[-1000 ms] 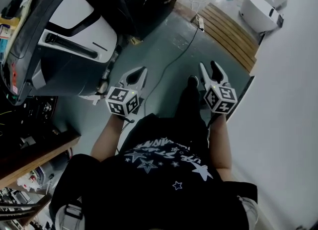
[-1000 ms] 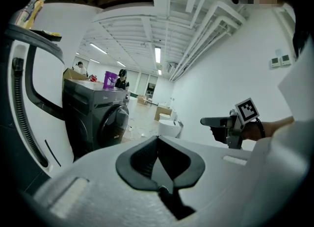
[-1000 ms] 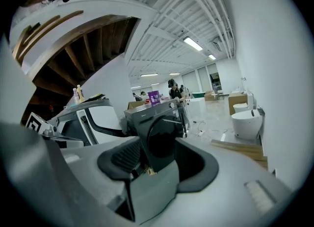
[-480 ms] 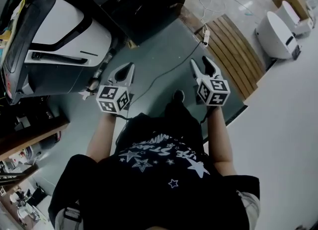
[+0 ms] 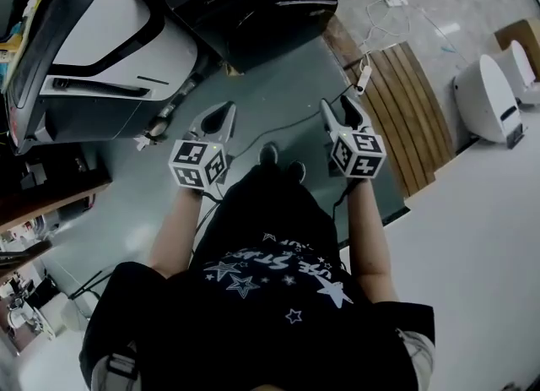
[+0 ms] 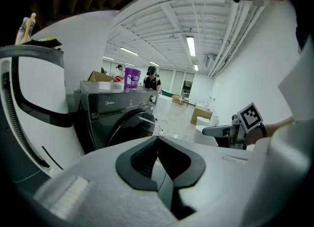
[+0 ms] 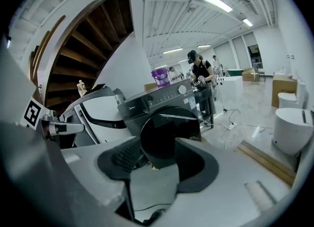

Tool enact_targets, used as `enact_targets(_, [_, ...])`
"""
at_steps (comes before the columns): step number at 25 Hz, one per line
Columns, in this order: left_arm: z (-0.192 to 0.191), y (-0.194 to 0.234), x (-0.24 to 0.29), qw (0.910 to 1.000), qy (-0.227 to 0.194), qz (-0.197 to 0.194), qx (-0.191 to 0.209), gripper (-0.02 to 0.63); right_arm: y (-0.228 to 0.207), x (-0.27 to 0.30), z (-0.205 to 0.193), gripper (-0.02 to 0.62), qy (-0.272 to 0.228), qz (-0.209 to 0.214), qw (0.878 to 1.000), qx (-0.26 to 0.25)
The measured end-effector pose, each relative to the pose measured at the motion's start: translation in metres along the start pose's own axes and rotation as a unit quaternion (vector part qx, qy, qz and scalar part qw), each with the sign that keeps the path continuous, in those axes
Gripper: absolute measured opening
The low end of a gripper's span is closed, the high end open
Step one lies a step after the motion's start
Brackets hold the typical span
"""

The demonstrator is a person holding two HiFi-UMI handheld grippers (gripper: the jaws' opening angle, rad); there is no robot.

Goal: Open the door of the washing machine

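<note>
Step in hand, as I read it, is the approach: neither gripper is at the machine yet. The washing machine (image 5: 245, 1), dark and front-loading, stands on the floor ahead of the person. It's at the far side of the bare floor patch, just beside a white-and-grey appliance (image 5: 101, 43) on its left. A wooden slatted platform (image 5: 405, 94) lies on the floor to the right, w/ a power strip and cable (image 5: 364, 75) at its near edge. The round door (image 7: 169, 140) looks shut, flush w/ the front.

Left gripper (image 5: 221, 115): jaws pressed together, nothing btw them. Right gripper (image 5: 339, 109): jaws spread wide, empty. In its own view the door shows btw them but well apart, i.e. lined up, not reached.

To do it well:
- **Which gripper:** the right gripper is the obvious one, spread and aimed at the door.
- **Handle:** the handle/recess can't be made out from here, prob. at one side of the door rim. Find it before committing.
- **Grip and pull:** come in level w/ the rim, slip one jaw behind the edge and close firmly. Then pull along the door's swing arc, not straight back, or the grip may slip.
- **Footing:** mind the cable on the floor when stepping in.
- **Left gripper:** keep it clear of the swing, or rest it on the machine's top if the cabinet shifts.
</note>
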State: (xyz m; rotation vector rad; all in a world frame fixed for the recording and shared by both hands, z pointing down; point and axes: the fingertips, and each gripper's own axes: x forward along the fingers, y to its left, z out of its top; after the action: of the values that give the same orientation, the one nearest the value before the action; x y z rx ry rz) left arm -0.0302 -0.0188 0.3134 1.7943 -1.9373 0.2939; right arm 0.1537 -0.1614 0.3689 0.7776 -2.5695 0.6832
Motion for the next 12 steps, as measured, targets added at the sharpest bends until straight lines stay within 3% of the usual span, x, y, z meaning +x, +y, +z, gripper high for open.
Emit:
enact_targets(6, [0.005, 0.025, 0.045, 0.9999, 0.003, 0.003, -0.013, 0.011, -0.01, 0.042, 0.006, 0.221, 0.023, -0.004, 1.0, -0.01])
enact_targets(12, [0.023, 0.068, 0.107, 0.9997, 0.005, 0.006, -0.021, 0.011, -0.035, 0.107, 0.038, 0.222, 0.048, -0.015, 0.998, -0.042])
